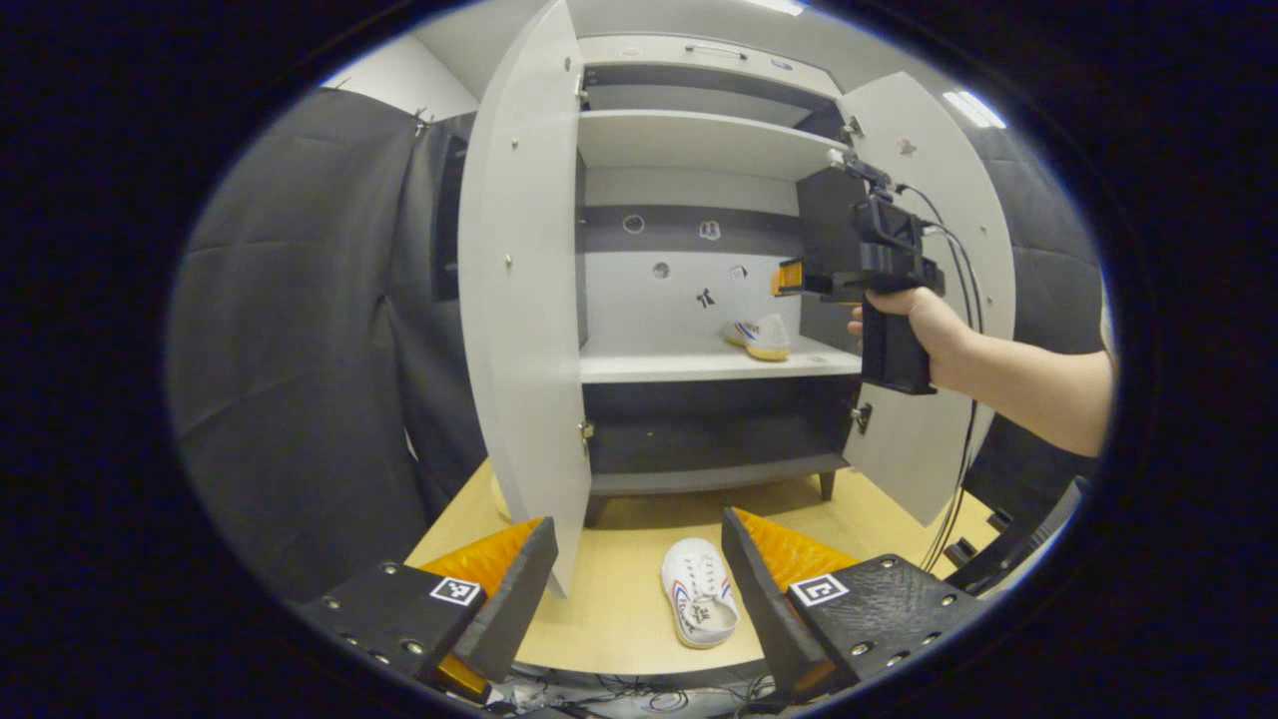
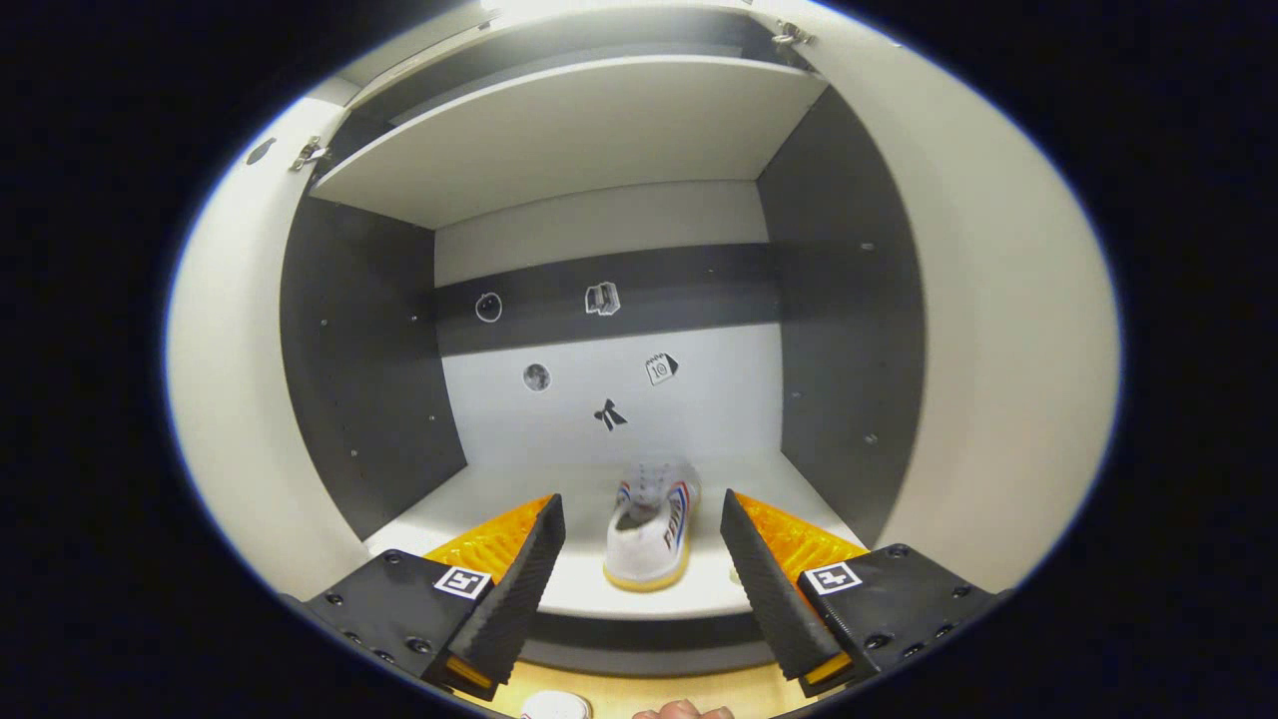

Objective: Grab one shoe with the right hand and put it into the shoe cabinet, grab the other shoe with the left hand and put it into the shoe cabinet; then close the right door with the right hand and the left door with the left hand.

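A booth hung with dark cloth holds a pale wooden table (image 1: pixel 619 619), and at the table's back edge stands the shoe cabinet (image 1: pixel 699 140) with both doors swung wide: the left door (image 1: pixel 524 300) edge-on toward the left gripper view, the right door (image 1: pixel 929 300) folded back behind a person's hand (image 1: pixel 924 325). That hand holds the right gripper (image 1: pixel 789 278) level with the middle shelf (image 1: pixel 699 364), its jaws spread and gripping nothing. In the right gripper view the first shoe (image 2: pixel 649 534) stands between the parted fingers without touching them, near the shelf's front edge and toward its right end, toe pointing to the back wall; it looks set down and let go, so this half of the job seems done and the hand is placed to draw clear. The second shoe (image 1: pixel 699 589) lies on the table near its front edge, before the cabinet and apart from it, just left of the left gripper's right finger. The left gripper (image 1: pixel 639 589) hangs over it wide open and empty, apparently lined up for the grab. Small stickers dot the cabinet's back wall, and the shoes carry striped side markings, but any lettering is too small to read. Both doors wait open until the second shoe goes in.
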### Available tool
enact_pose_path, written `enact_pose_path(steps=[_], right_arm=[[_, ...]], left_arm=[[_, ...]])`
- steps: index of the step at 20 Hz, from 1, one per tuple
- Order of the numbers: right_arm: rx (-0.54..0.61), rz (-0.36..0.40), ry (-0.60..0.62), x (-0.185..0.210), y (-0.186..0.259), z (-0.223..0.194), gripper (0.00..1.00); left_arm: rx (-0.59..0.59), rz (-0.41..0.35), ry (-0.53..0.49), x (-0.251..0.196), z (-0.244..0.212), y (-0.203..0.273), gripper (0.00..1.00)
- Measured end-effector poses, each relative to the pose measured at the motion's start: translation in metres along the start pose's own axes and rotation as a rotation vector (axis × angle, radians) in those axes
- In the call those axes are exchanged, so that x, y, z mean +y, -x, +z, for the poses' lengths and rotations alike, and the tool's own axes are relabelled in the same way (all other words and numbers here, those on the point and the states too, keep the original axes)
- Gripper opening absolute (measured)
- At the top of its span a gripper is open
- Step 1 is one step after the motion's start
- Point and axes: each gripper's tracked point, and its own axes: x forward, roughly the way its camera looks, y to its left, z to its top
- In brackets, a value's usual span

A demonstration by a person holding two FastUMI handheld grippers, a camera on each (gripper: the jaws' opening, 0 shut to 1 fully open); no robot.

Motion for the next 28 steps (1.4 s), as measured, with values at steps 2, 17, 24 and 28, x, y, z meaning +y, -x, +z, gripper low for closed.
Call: enact_pose_path(steps=[2,17,24,28], right_arm=[[0.021,-0.001,-0.029,0.002,0.042,-0.024,0.98],[0.309,-0.236,0.019,-0.050,0.245,-0.182,0.98],[0.393,-0.455,-0.041,-0.115,0.331,-0.215,0.99],[0.399,-0.576,-0.082,-0.160,0.365,-0.214,0.99]], left_arm=[[0.058,-0.042,-0.068,-0.005,-0.028,-0.011,0.94],[0.359,-0.337,0.018,-0.049,-0.177,-0.109,0.95],[0.484,-0.324,0.066,-0.058,-0.220,-0.164,0.93],[0.549,-0.269,0.116,-0.049,-0.237,-0.183,0.81]])
